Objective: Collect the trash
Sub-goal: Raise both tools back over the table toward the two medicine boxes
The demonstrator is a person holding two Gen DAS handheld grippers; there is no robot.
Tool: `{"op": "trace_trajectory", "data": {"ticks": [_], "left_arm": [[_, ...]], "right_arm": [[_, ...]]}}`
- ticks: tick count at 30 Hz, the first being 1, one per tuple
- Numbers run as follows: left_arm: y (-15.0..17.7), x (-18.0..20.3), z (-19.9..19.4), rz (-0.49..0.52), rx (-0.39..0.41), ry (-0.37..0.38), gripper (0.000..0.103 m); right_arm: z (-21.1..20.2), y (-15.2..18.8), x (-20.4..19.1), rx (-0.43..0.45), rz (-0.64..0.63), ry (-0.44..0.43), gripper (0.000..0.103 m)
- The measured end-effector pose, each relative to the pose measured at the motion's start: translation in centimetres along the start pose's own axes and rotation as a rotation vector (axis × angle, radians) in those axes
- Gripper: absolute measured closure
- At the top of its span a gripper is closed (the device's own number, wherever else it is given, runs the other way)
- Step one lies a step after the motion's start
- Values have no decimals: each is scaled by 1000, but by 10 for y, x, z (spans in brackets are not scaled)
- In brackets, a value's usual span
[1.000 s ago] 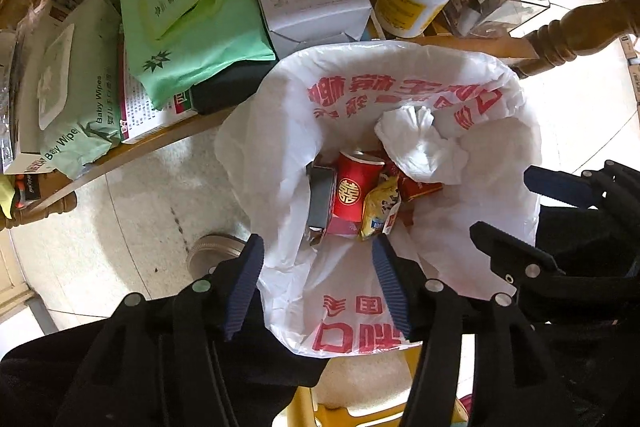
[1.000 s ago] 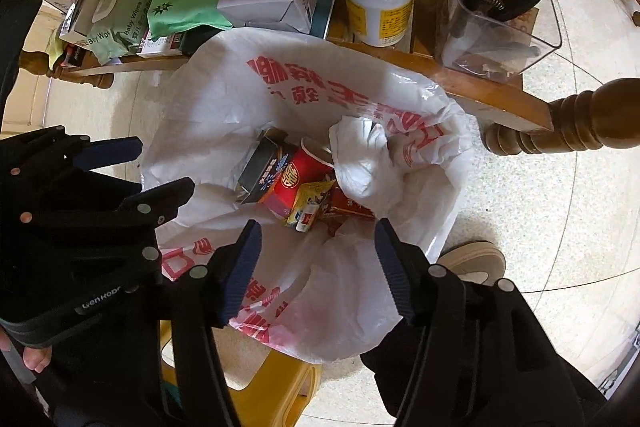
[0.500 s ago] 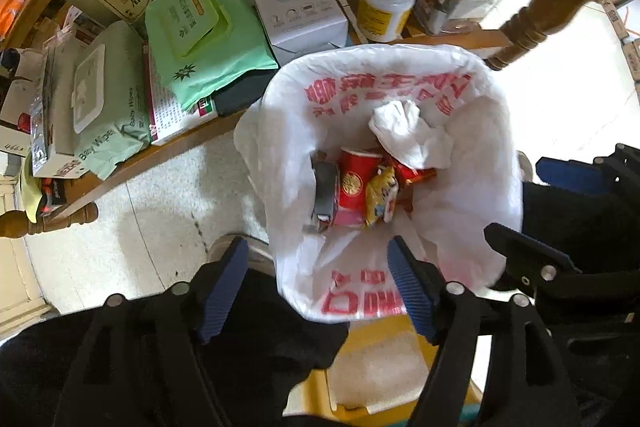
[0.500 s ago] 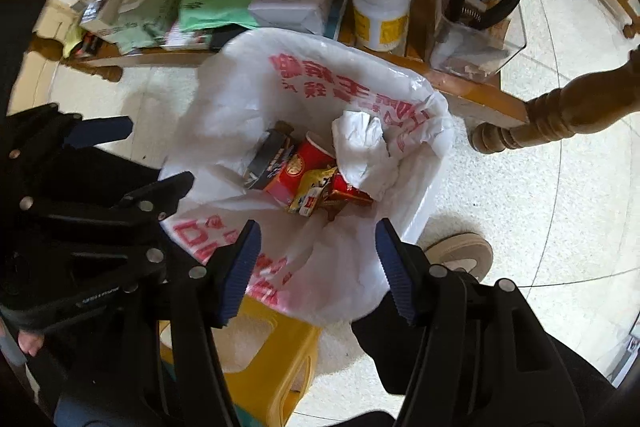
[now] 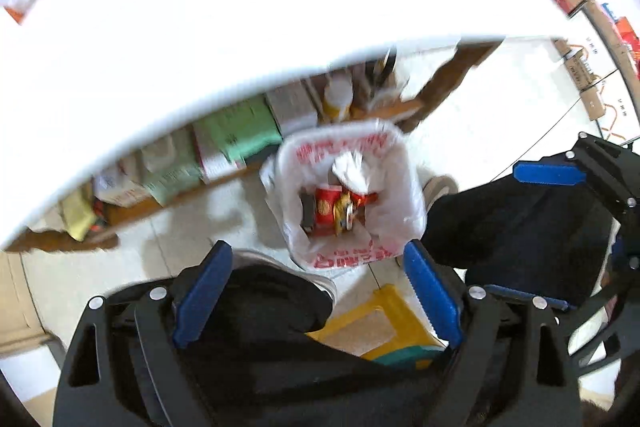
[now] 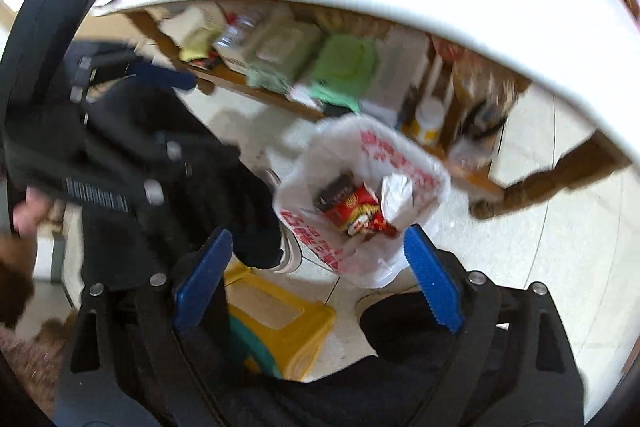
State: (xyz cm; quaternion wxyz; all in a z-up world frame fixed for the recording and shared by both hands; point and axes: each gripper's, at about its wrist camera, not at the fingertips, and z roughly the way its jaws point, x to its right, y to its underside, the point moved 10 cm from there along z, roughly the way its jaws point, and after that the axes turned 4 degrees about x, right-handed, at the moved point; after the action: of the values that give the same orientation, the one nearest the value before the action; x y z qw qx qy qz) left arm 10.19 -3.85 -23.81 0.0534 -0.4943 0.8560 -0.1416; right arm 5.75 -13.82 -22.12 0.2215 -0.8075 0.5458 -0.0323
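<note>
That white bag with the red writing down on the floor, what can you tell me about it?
The white plastic bag looks thin and crinkly, with red characters printed on its sides. It stands open-mouthed on the pale floor beside a low wooden shelf, just beyond a yellow stool. Inside lie a red paper cup, a crumpled white tissue, a dark box and snack wrappers. Neither gripper touches it.

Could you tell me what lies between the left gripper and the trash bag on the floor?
In the left wrist view, only a shoe and bare tile separate the left gripper from the trash bag; nothing sits between its open fingers.
</note>
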Motion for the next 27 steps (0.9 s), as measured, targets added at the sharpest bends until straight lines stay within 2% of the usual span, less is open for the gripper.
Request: {"op": "trace_trajectory", "data": {"ticks": [4, 6, 9, 11, 14, 17, 18, 23, 27], "left_arm": [[-42, -8, -72, 22, 83, -20, 14], [-69, -11, -111, 96, 156, -72, 10], [-108, -13, -153, 211, 240, -106, 8], [-130, -16, -171, 239, 271, -120, 8], [-152, -13, -187, 290, 296, -77, 8], [-177, -5, -206, 330, 356, 43, 8], [-184, -2, -208, 337, 356, 57, 8], [-217, -7, -202, 374, 300, 76, 8], [-245, -17, -186, 505, 323, 38, 8]], "right_arm": [[-60, -33, 1, 62, -60, -1, 12], [-90, -55, 9, 99, -87, 34, 9], [-126, -83, 19, 140, -113, 80, 8], [-147, -102, 24, 164, -126, 95, 8], [-166, -128, 31, 176, -124, 77, 8], [-177, -150, 41, 178, -97, 70, 7], [-179, -163, 48, 179, -86, 75, 7], [-181, -197, 74, 173, -77, 104, 7], [-179, -227, 91, 179, -84, 99, 7]]}}
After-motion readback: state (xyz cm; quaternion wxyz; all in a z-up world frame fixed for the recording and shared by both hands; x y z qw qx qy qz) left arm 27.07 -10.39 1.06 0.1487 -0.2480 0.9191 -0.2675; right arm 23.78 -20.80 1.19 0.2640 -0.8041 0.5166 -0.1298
